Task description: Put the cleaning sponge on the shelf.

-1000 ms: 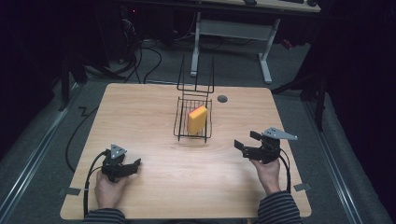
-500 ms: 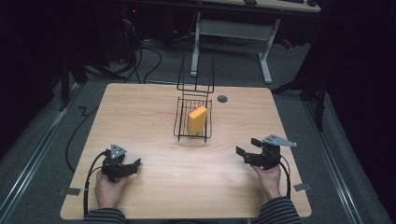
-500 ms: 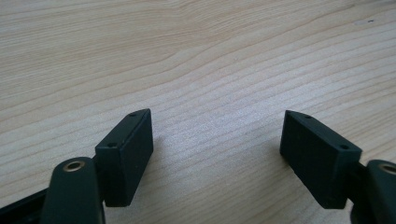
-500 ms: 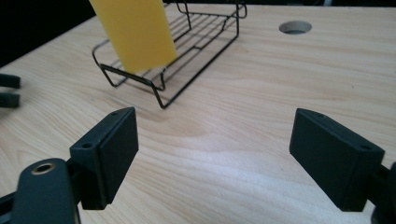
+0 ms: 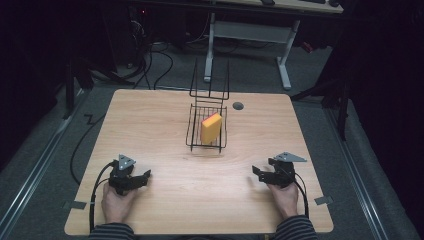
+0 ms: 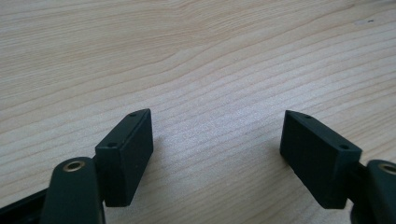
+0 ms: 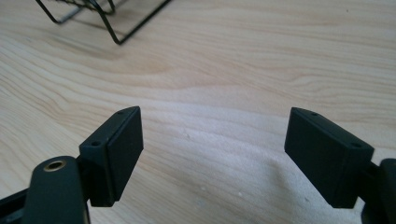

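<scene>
Now lowered onto the worktop (image 5: 200,185) — right tool (image 5: 263,174), released like left tool (image 5: 140,178) — probably resting, finished.

Black left hand-held gripper (image 5: 141,178) and right hand-held gripper (image 5: 259,175): grey triangular top plates, black cables, blocky screw-holed jaws; striped sleeves (image 5: 111,231).

No readable text, labels, brands, numbers or signs anywhere.

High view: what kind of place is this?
Likely a lab or workshop data-collection station: a bare wooden table with one wire basket, cables on the grey floor, and a desk frame behind.
</scene>
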`<state>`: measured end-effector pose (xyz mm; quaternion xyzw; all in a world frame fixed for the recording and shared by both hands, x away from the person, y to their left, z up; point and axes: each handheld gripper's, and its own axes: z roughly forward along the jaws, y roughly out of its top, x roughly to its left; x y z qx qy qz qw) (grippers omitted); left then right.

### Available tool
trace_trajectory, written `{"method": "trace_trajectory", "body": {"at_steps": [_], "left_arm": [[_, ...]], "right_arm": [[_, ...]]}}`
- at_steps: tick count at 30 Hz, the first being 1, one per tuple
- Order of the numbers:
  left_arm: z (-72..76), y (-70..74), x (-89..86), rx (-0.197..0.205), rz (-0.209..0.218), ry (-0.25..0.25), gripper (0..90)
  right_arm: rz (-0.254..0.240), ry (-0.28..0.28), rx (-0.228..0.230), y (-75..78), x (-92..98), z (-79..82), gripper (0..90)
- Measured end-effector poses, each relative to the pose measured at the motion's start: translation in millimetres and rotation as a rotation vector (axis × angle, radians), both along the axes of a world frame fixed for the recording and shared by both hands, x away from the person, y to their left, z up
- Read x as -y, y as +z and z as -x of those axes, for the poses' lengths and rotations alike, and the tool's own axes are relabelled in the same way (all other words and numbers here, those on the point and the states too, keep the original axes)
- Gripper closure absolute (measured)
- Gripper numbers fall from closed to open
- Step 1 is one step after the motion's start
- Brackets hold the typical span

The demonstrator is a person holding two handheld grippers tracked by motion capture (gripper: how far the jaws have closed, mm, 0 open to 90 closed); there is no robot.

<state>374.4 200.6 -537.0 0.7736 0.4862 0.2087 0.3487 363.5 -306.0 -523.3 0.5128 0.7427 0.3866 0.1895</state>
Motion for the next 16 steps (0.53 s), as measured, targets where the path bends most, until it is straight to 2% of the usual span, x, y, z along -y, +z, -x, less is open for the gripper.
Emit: {"method": "trace_trajectory", "body": {"at_steps": [2, 4, 6, 9, 16], "left_arm": [[0.0, 0.0, 0.0, 0.0, 0.0, 0.0, 26.1], [0.0, 0.0, 0.0, 0.0, 0.0, 0.0, 26.1], [0.1, 0.0, 0.1, 0.0, -0.001, 0.0, 26.1], [0.3, 0.0, 0.1, 0.0, -0.001, 0.0, 26.1], [0.4, 0.0, 0.0, -0.001, 0.0, 0.0, 26.1]], "right_arm": [[0.038, -0.001, -0.01, -4.6, -1.8, -0.7, 20.2], [0.072, -0.009, -0.039, -6.7, -3.6, -1.7, 21.3], [0.099, -0.018, -0.045, -7.1, -5.4, -1.9, 23.0], [0.162, -0.009, -0.03, -7.8, -10.3, -1.2, 23.1], [0.163, -0.001, -0.028, -7.9, -10.6, -1.2, 23.0]]}}
